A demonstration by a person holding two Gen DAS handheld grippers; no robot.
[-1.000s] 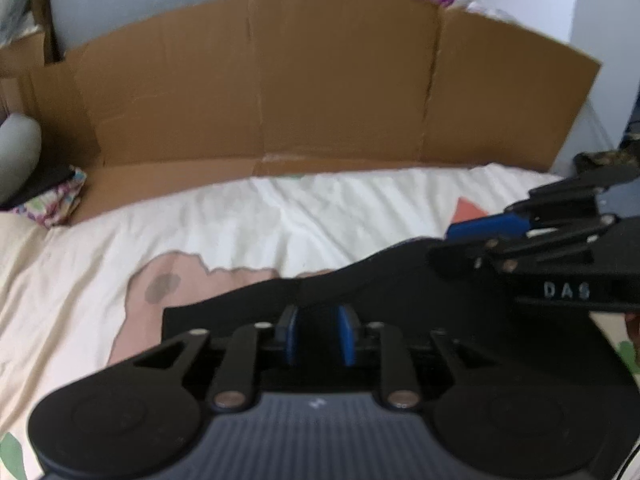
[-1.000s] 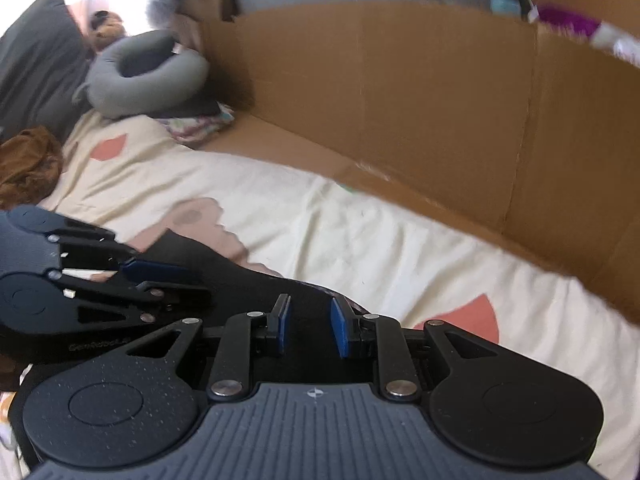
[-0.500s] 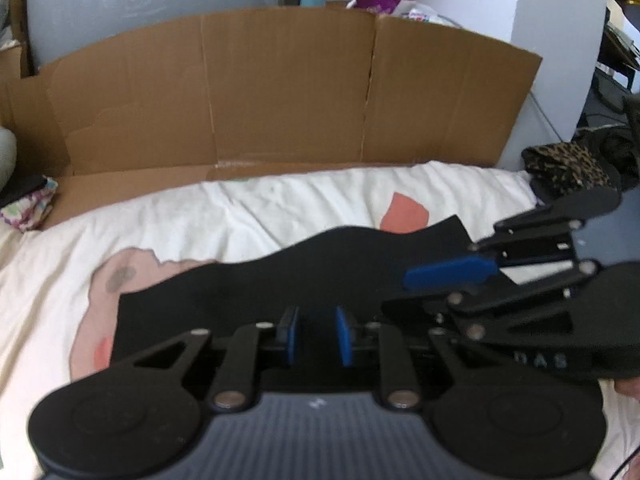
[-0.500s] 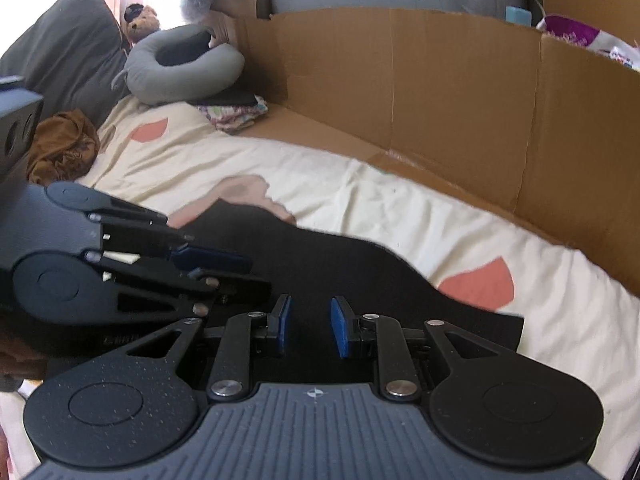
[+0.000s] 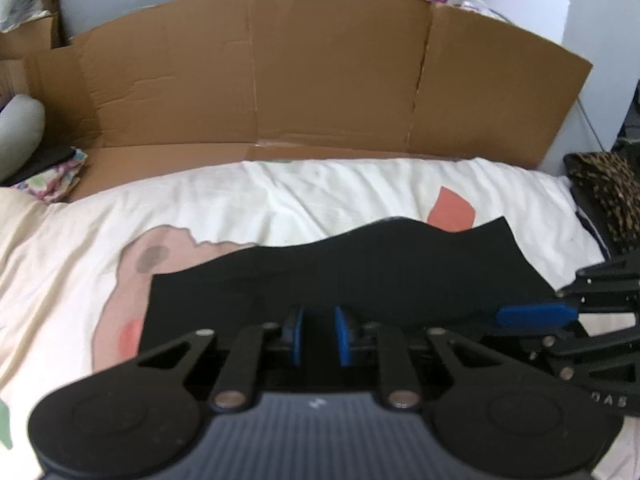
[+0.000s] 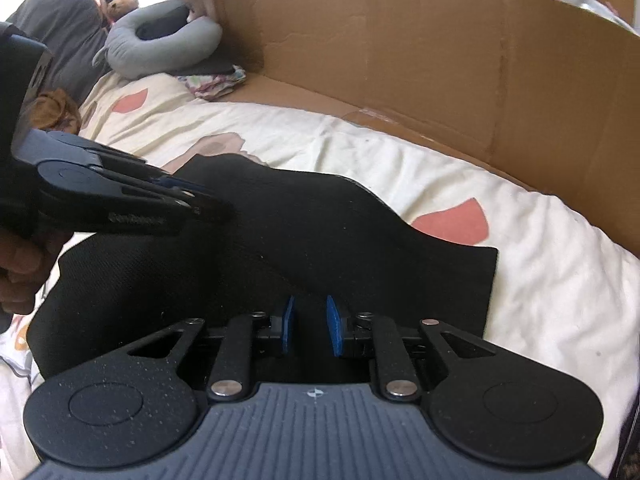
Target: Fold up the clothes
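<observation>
Both tongs are narrowing: the left tongs (image 5: 318, 336) and right tongs (image 6: 310, 330) each show a slim gap over the black garment (image 6: 320, 232), pads not visibly pressing it. The garment lies flat on the cream bedsheet (image 5: 320, 196); bare sheet beyond reaches the cardboard wall (image 5: 320, 72).

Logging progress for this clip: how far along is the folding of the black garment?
Early. The black garment lies spread on the cream bedsheet, no finished fold visible. In hand: the left hand-held gripper and right hand-held gripper are closing over its near edge. Left: all the folding.
</observation>
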